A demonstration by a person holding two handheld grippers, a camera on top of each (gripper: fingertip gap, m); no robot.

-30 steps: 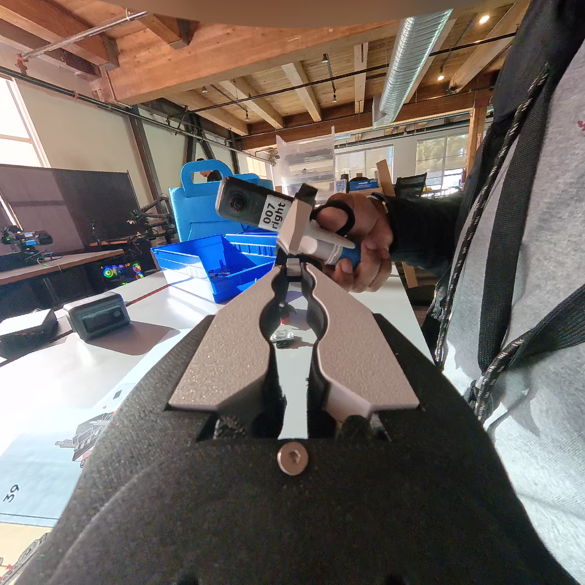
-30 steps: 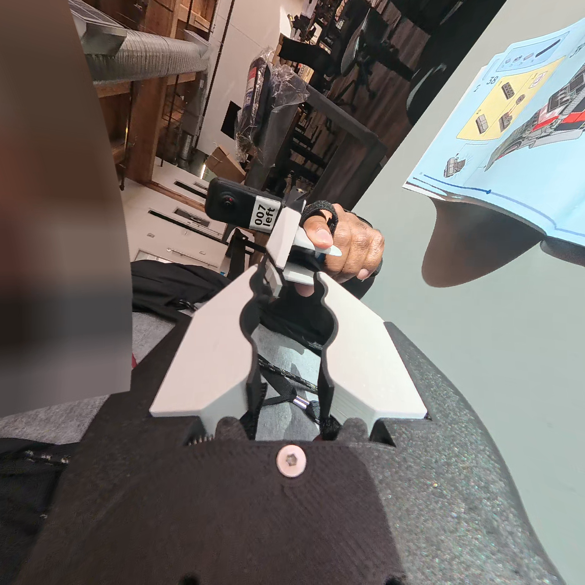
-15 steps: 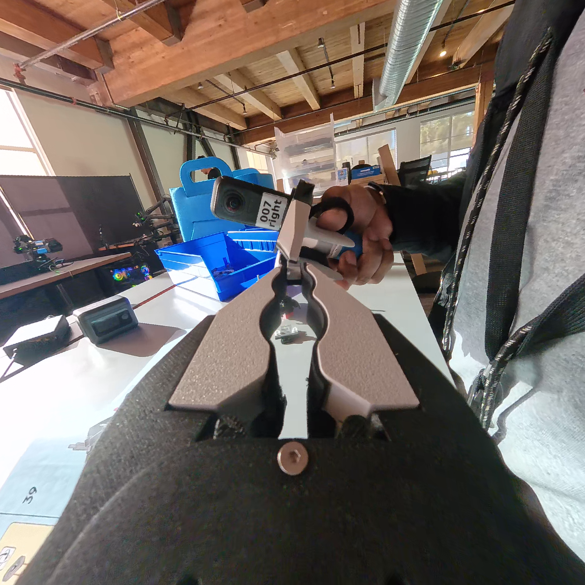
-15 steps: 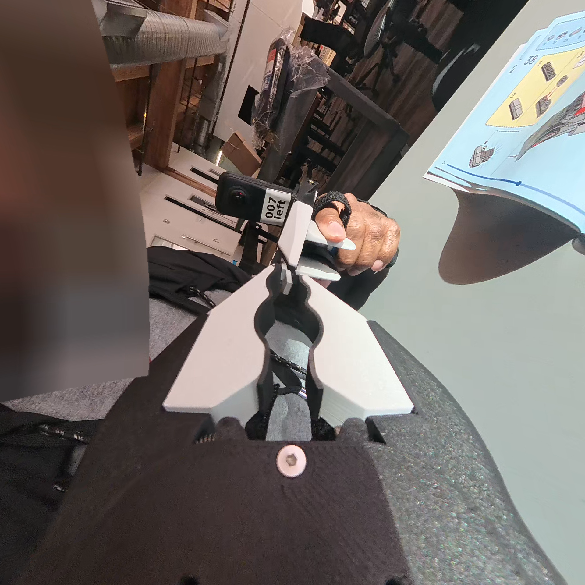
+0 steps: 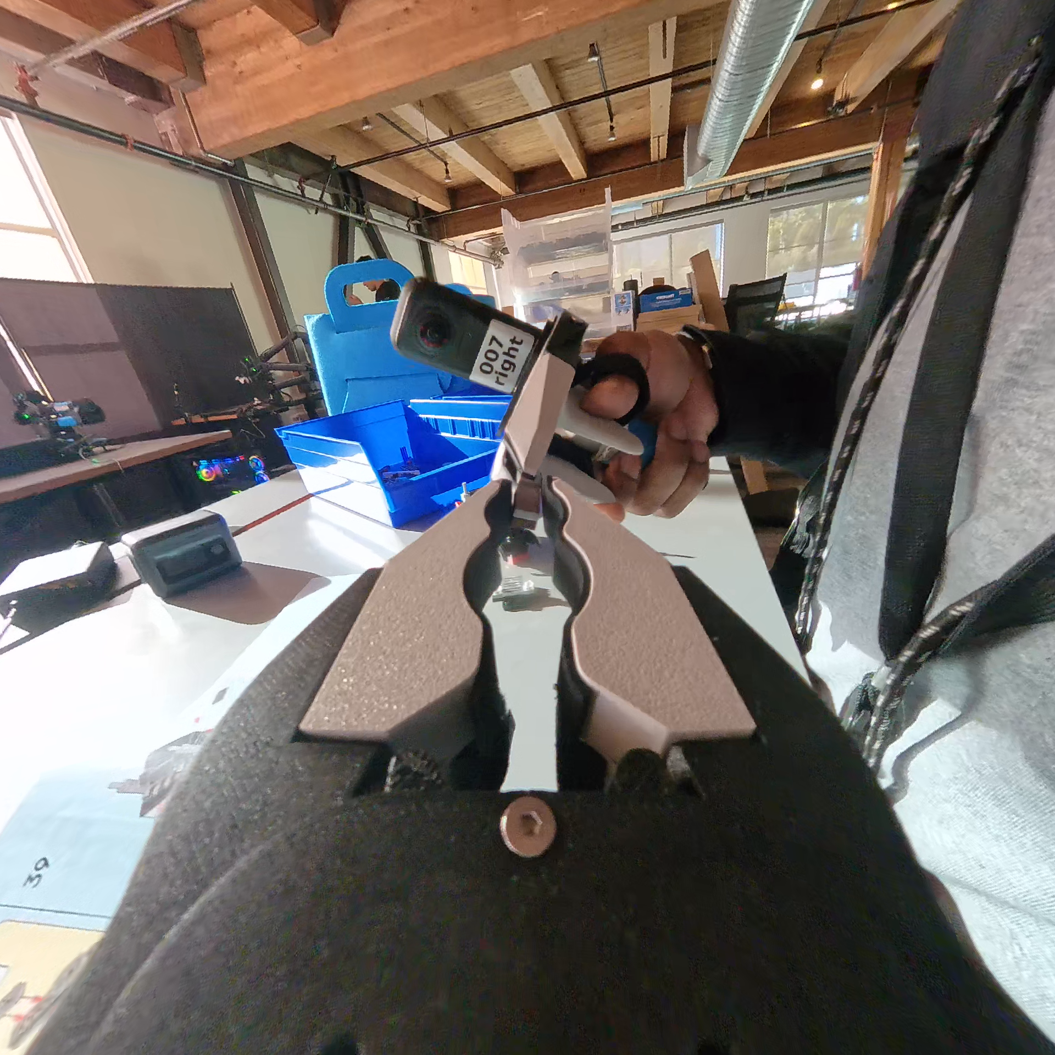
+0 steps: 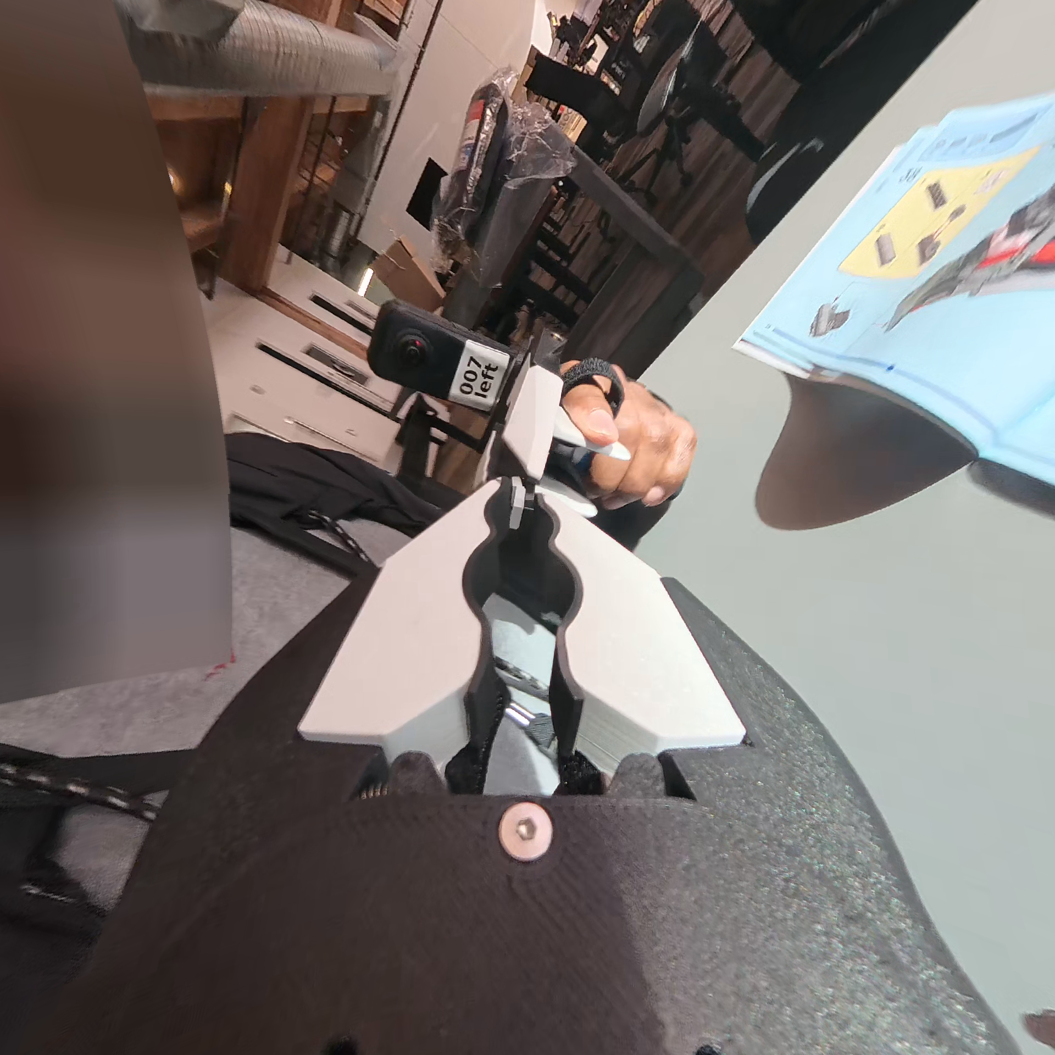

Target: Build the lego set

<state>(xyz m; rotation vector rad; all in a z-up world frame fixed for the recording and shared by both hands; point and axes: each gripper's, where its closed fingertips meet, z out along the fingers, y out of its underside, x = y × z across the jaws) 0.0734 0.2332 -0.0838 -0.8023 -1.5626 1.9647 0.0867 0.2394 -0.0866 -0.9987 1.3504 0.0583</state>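
Both hand-held grippers pinch one small grey piece (image 5: 526,498) tip-to-tip — white labels on cameras

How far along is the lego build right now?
Done: no assembled model shows in either view, so I cannot tell. In hand: the left gripper and right gripper meet tip to tip, both pairs of fingers closed around one small grey piece. Left: the instruction booklet lies open, loose pieces lie on the table, and more sit in the blue bin, so plenty likely remains.
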